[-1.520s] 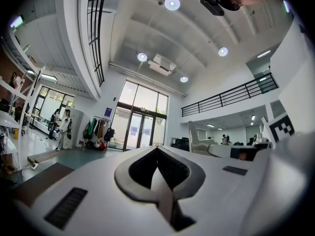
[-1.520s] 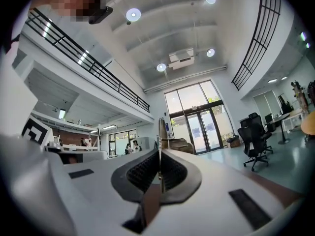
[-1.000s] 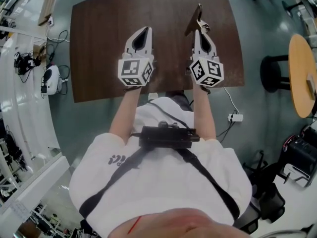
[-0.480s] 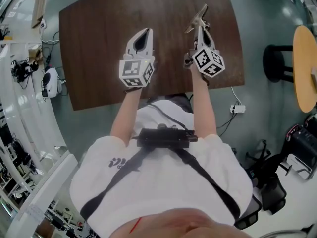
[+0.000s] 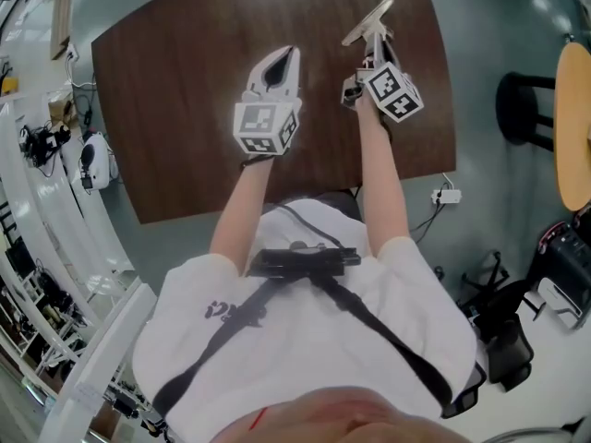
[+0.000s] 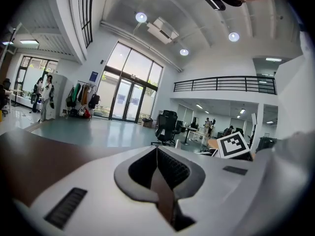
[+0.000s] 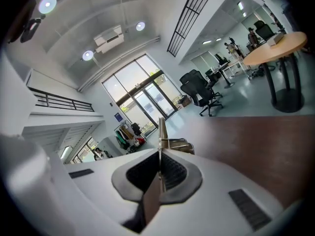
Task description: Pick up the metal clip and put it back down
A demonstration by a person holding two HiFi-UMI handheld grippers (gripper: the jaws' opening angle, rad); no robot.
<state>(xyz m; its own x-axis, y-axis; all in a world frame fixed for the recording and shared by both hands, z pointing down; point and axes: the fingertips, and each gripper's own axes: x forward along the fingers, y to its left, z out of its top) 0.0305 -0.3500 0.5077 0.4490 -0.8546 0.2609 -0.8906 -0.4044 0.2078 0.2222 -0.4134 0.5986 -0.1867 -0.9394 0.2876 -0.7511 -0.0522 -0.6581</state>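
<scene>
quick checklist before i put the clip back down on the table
1. Grip: right claw shut on the metal clip: ok.
2. Landing spot: brown table lies below the clip, nothing else shows on it nearby: ok.
3. Spare hand: left claw shut, nothing in it: ok.
4. Clearance: left claw stands apart from the clip in the head view: ok.
5. Clip's height over the table: cannot tell.

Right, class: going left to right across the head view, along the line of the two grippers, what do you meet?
Left gripper → right gripper, shut on the metal clip → black stool → round wooden table.
</scene>
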